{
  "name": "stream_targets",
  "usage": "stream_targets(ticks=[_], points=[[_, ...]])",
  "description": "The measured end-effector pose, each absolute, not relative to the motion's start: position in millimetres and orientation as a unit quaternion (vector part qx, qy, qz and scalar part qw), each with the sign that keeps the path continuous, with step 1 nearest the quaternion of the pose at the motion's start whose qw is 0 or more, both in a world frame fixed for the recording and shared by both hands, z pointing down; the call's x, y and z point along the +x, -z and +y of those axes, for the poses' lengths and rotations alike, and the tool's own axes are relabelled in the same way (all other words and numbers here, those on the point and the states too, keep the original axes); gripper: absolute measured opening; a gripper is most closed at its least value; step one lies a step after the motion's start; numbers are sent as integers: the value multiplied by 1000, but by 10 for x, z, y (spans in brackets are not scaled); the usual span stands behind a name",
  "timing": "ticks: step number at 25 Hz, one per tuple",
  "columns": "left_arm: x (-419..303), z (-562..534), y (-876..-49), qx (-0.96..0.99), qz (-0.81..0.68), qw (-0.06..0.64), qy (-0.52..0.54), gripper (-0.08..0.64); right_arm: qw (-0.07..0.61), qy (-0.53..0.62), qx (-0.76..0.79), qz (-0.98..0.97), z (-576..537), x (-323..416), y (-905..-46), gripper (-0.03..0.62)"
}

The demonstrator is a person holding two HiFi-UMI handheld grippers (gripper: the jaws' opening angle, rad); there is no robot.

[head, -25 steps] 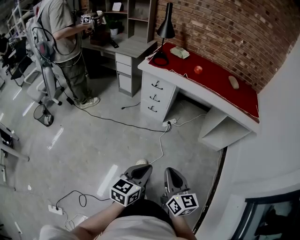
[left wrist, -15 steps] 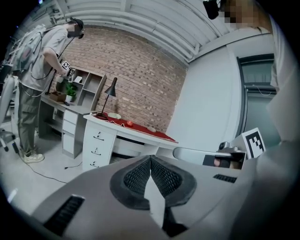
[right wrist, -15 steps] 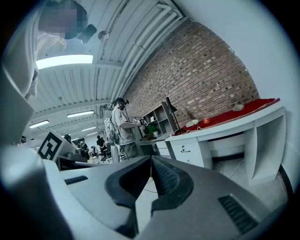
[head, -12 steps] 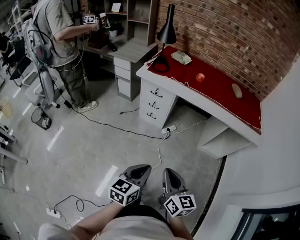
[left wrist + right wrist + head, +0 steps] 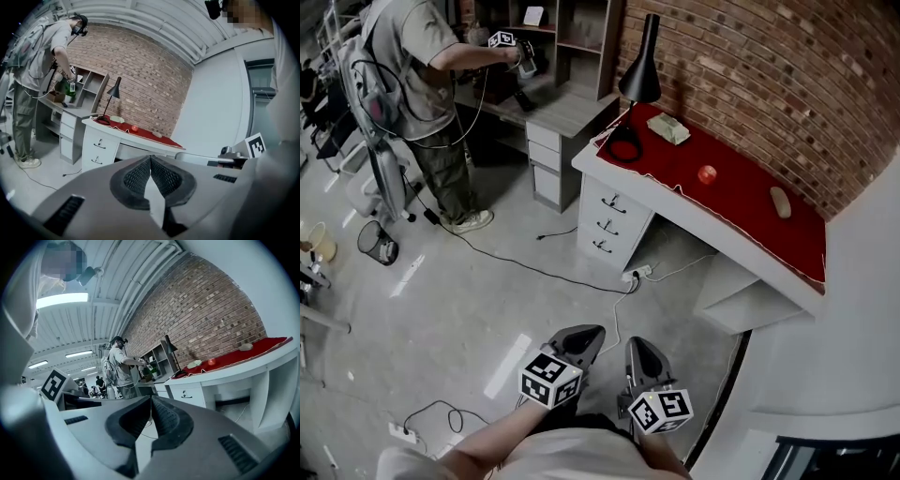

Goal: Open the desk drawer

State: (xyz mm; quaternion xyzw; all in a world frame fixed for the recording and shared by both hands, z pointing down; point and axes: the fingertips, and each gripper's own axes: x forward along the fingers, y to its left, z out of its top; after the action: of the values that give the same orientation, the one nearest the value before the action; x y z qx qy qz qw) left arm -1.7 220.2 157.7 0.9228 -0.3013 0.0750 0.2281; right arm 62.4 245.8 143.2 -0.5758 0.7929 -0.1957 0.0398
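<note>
Three drawers [image 5: 611, 223] stack down the front of the white desk [image 5: 675, 204], just above the middle of the head view, each with a small dark handle. You are well short of them, with bare floor between.

Both tongs sit low in the frame, the left gripper [image 5: 587, 336] beside the right gripper [image 5: 639, 347]. Each is clenched tip to tip with nothing between its pads.

Pick one drawer before you close in (the task does not say which; the top one looks the easiest reach). Part one gripper's jaws before you get to the handle, not at it. Come in level and square to the drawer front, so that the pads bracket the handle's bar. Grip firmly, then pull straight back along the runners. My guess is a sideways tug would bind it.

Mind the power strip [image 5: 636, 274] and its cable on the floor just below the drawers in the frame. Don't drift toward the grey desk [image 5: 548, 141] at upper left, where another person [image 5: 412, 66] is working. It has drawers too, but both your grippers' views centre the white one.
</note>
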Motion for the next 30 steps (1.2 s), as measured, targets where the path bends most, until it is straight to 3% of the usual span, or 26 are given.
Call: stream_targets(ticks=[30], points=[[193, 1077, -1691, 930, -263, 241, -89, 11, 33, 205, -567, 797, 1329, 645, -1479, 18]])
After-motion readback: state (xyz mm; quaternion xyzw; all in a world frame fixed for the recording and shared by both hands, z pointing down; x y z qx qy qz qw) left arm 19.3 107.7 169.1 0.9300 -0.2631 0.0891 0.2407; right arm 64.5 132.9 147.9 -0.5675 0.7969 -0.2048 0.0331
